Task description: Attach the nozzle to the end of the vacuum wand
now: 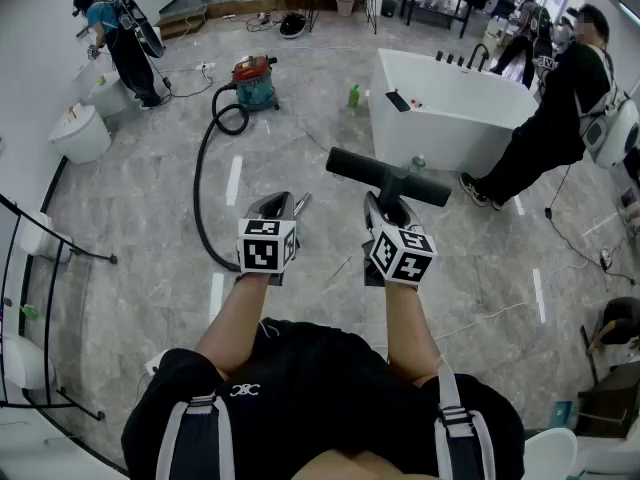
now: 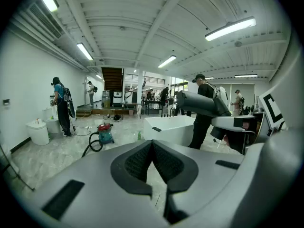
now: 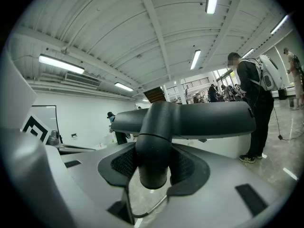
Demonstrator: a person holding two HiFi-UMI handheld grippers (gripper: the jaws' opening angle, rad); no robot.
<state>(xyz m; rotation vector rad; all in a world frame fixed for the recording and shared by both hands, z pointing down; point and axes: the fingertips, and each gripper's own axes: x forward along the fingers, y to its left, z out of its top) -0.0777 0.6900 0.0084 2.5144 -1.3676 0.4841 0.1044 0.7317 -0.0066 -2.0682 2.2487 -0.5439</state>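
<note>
My right gripper (image 1: 385, 208) is shut on the round neck of a black T-shaped nozzle (image 1: 388, 176), whose long head lies crosswise above the jaws. In the right gripper view the nozzle's neck (image 3: 153, 146) sits clamped between both pads. My left gripper (image 1: 290, 206) is level beside it, shut and empty; in the left gripper view (image 2: 152, 146) the pads meet with nothing between them, and the nozzle (image 2: 199, 103) shows to the right. A black hose (image 1: 200, 188) runs across the floor from a red and teal vacuum (image 1: 255, 81) toward the left gripper. The hose's near end is hidden behind that gripper.
A white bathtub (image 1: 440, 118) stands ahead on the right, with a person in black (image 1: 550, 118) beside it. A green bottle (image 1: 353, 96) stands on the floor by the tub. Another person (image 1: 120, 43) works at the far left near a white toilet (image 1: 80, 133).
</note>
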